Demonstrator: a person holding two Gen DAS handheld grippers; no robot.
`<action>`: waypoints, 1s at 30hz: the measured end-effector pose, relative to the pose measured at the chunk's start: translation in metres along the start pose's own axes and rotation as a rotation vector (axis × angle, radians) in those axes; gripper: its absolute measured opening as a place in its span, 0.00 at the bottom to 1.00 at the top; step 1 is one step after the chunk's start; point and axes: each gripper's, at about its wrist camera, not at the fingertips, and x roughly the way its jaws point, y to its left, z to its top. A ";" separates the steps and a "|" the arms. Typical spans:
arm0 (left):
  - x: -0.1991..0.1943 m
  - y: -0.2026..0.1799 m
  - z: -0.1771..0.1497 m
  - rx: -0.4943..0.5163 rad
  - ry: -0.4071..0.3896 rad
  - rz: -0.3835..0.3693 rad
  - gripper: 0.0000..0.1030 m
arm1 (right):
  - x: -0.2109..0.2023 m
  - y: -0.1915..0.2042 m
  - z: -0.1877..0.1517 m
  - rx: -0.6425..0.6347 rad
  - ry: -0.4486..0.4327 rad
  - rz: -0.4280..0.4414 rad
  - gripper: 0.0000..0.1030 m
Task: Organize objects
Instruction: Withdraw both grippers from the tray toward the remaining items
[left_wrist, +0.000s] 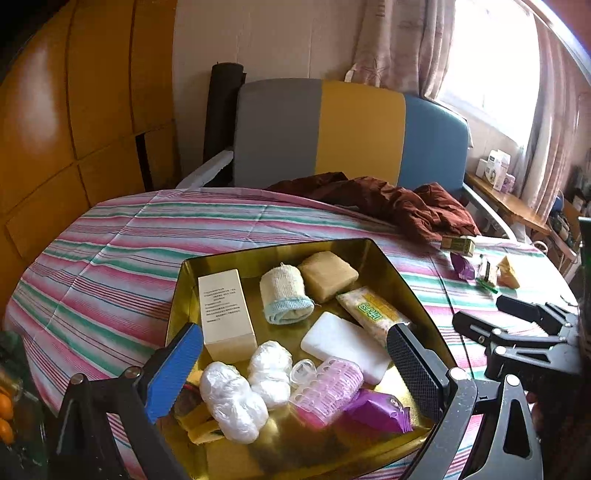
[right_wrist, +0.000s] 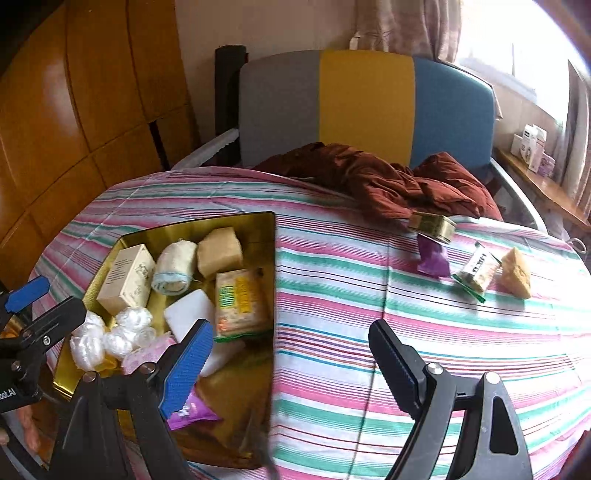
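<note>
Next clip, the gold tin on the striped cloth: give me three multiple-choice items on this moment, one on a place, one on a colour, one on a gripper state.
1. Where does the small green-and-gold tin lie?
A. inside the gold tray
B. on the striped cloth by the brown garment
C. on the window shelf

2. What colour is the loose packet next to that tin?
A. purple
B. orange
C. black

3. How does the right gripper stand?
A. shut on the bar of soap
B. shut on nothing
C. open, holding nothing

Answers:
1 B, it sits on the striped cloth at the edge of the brown garment, outside the gold tray.
2 A, its wrapper is purple.
3 C, bare cloth shows between its spread fingers.
</note>
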 end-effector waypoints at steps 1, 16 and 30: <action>0.001 -0.002 -0.001 0.007 0.002 -0.001 0.97 | 0.000 -0.004 -0.001 0.006 0.001 -0.005 0.85; 0.010 -0.032 -0.010 0.093 0.043 -0.042 0.97 | 0.004 -0.049 0.007 0.047 0.012 -0.082 0.85; 0.013 -0.054 -0.007 0.144 0.048 -0.064 0.97 | 0.014 -0.125 0.031 0.092 0.004 -0.202 0.85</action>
